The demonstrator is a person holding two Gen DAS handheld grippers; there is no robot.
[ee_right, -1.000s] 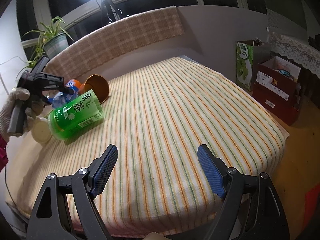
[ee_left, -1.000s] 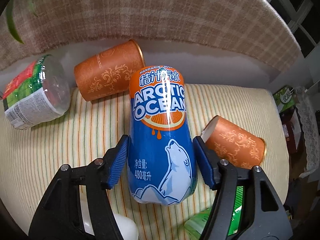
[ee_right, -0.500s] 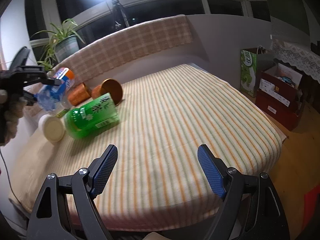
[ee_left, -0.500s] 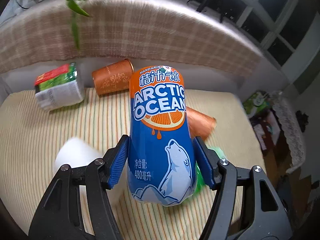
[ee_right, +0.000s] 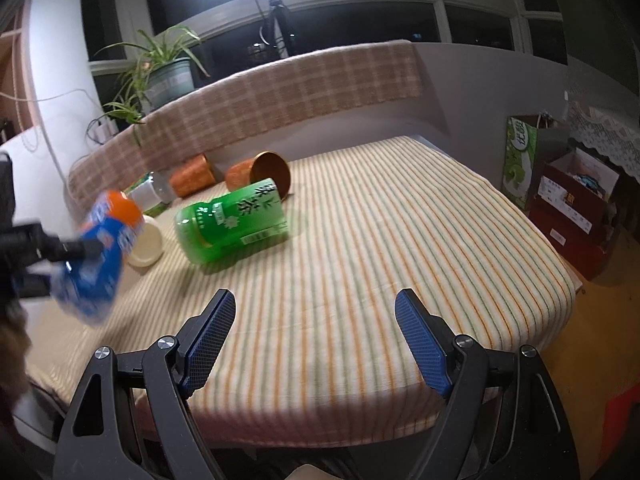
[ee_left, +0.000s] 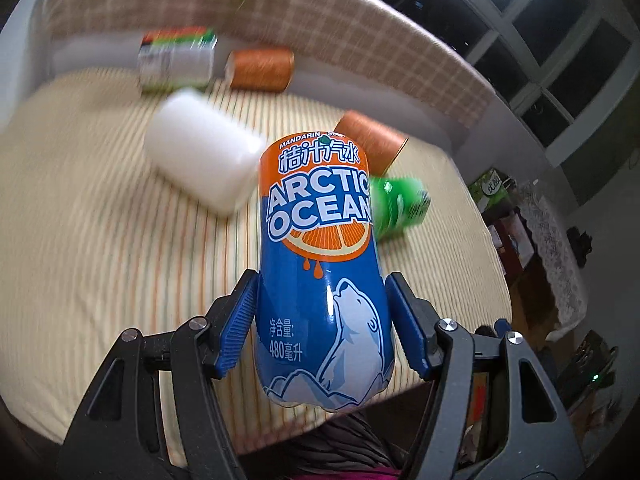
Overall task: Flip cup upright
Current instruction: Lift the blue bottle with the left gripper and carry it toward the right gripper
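My left gripper (ee_left: 322, 320) is shut on a blue and orange Arctic Ocean cup (ee_left: 320, 264) and holds it in the air above the striped table's near left part; it also shows in the right wrist view (ee_right: 100, 256), tilted. Two orange paper cups lie on their sides, one near the back (ee_left: 260, 68) (ee_right: 192, 178) and one further right (ee_left: 370, 140) (ee_right: 260, 172). A white cup (ee_left: 204, 160) (ee_right: 146, 242) and a green tea cup (ee_left: 396, 204) (ee_right: 232, 220) lie on their sides too. My right gripper (ee_right: 316, 336) is open and empty over the table's front edge.
A clear cup with a red and green label (ee_left: 176, 56) lies at the back left. A checked bolster (ee_right: 280, 92) runs along the table's back. A potted plant (ee_right: 164, 76) stands behind it. Boxes and a green bag (ee_right: 520, 160) stand on the floor at the right.
My left gripper has lifted the Arctic Ocean cup up and back toward the near left of the table. My right gripper has barely moved and stays open.
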